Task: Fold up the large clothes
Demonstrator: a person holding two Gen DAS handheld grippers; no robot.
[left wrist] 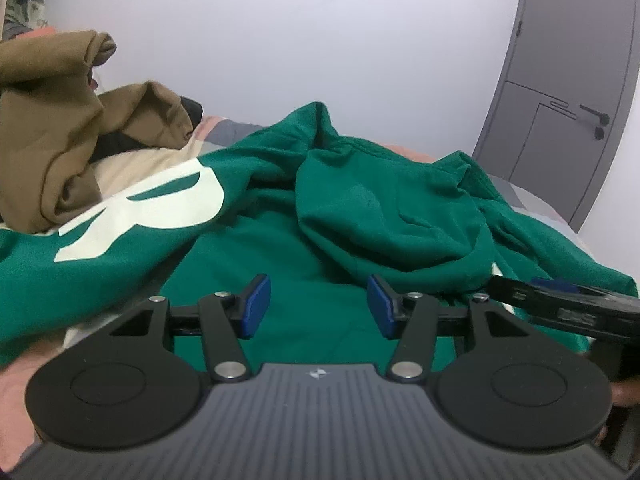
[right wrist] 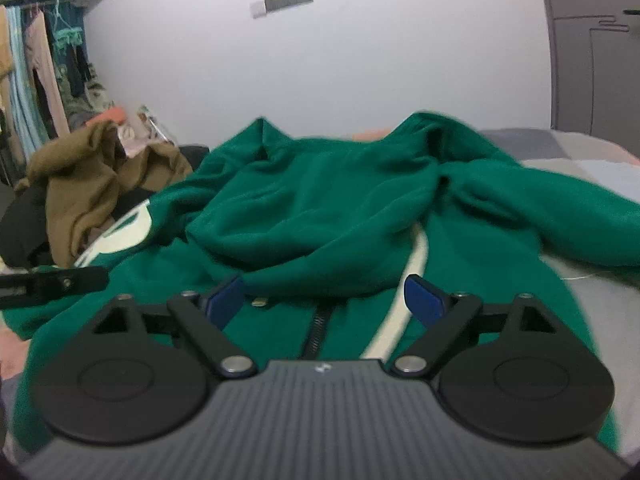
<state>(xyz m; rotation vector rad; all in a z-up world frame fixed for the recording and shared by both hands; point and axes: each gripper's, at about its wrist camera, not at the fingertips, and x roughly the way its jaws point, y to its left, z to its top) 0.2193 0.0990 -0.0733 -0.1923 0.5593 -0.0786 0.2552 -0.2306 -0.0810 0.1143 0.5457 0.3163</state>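
Note:
A large green hoodie [left wrist: 360, 208] with a big white letter lies crumpled on the bed; its hood is bunched over the body. In the right wrist view the same green hoodie [right wrist: 320, 208] shows its zipper and a white stripe near the gripper. My left gripper [left wrist: 318, 306] hovers just above the green cloth, jaws apart, nothing between the blue pads. My right gripper [right wrist: 324, 300] stands wide open over the zipper area, also with nothing gripped. The right gripper's fingers [left wrist: 560, 308] reach in at the right edge of the left wrist view.
A brown garment [left wrist: 60, 128] is heaped at the left on the bed, with dark clothes beside it. A grey door [left wrist: 568, 80] stands at the right behind the bed. Hanging clothes [right wrist: 36, 72] fill the far left. The patterned bedcover [right wrist: 580, 152] shows at the right.

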